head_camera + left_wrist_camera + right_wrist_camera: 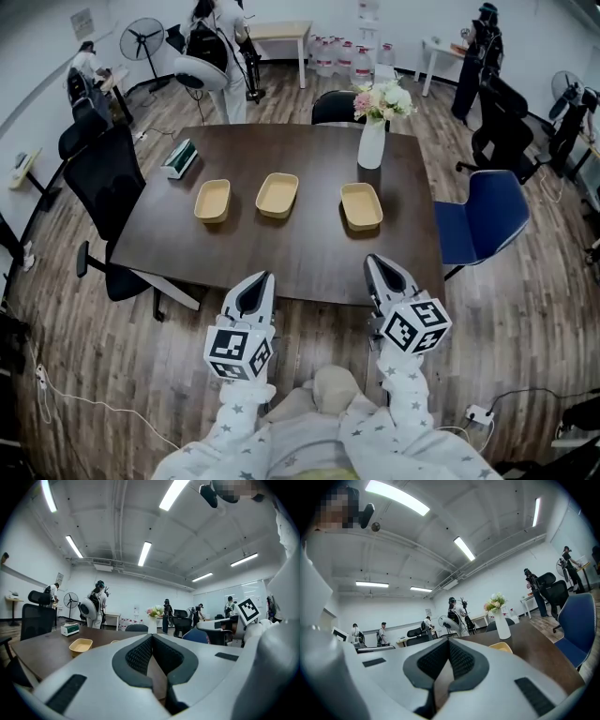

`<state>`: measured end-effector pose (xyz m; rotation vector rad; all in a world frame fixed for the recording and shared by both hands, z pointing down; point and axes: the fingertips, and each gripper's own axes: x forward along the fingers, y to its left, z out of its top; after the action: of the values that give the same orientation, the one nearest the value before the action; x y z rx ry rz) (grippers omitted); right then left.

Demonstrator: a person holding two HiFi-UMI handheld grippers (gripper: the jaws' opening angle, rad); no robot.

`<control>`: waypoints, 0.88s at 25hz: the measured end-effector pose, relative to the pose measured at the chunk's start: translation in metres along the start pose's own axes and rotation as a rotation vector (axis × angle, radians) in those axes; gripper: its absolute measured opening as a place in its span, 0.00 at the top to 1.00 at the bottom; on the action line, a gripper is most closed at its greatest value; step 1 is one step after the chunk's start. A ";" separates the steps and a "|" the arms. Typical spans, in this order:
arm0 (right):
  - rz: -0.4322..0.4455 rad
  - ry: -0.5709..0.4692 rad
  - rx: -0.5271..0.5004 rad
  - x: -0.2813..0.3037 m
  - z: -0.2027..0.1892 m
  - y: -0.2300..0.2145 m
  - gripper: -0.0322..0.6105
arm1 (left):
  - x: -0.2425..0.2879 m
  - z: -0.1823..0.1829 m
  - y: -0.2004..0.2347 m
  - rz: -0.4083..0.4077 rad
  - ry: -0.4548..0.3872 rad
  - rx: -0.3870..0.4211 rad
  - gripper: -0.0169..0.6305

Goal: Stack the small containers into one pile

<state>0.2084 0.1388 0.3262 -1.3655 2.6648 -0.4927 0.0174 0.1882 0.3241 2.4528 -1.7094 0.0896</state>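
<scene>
Three shallow yellow containers sit apart in a row on the dark table (309, 253): a left one (212, 201), a middle one (277, 195) and a right one (361, 206). Both grippers hover at the table's near edge, short of the row. My left gripper (265, 277) is shut with nothing in it and points toward the gap between the left and middle containers. My right gripper (374, 261) is also shut and empty, in line with the right container. The left gripper view shows its closed jaw tips (151, 637) and the left container (80, 645). The right gripper view shows its closed tips (449, 641) and the right container (501, 647).
A white vase of flowers (372, 141) stands behind the right container. A tissue box (180, 157) lies at the table's far left. Black office chairs (103, 178) and a blue chair (483, 220) flank the table. People stand at the back of the room.
</scene>
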 end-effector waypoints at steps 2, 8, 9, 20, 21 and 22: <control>-0.006 0.010 0.011 0.007 -0.003 -0.004 0.92 | 0.006 -0.003 0.004 0.000 0.014 -0.007 0.94; -0.023 0.047 0.035 0.035 -0.014 -0.029 0.92 | 0.038 -0.014 0.018 0.004 0.043 -0.028 0.94; -0.025 0.052 0.038 0.043 -0.013 -0.034 0.92 | 0.046 -0.015 0.022 0.005 0.048 -0.031 0.94; -0.060 0.143 0.055 0.133 -0.020 -0.103 0.92 | 0.150 -0.035 0.052 -0.023 0.144 -0.070 0.94; -0.071 0.157 0.056 0.138 -0.025 -0.110 0.92 | 0.158 -0.041 0.053 -0.029 0.162 -0.074 0.94; -0.081 0.170 0.061 0.143 -0.030 -0.117 0.92 | 0.165 -0.048 0.053 -0.036 0.181 -0.081 0.94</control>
<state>0.2073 -0.0329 0.4008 -1.4804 2.7074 -0.7239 0.0270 0.0246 0.3987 2.3373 -1.5613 0.2264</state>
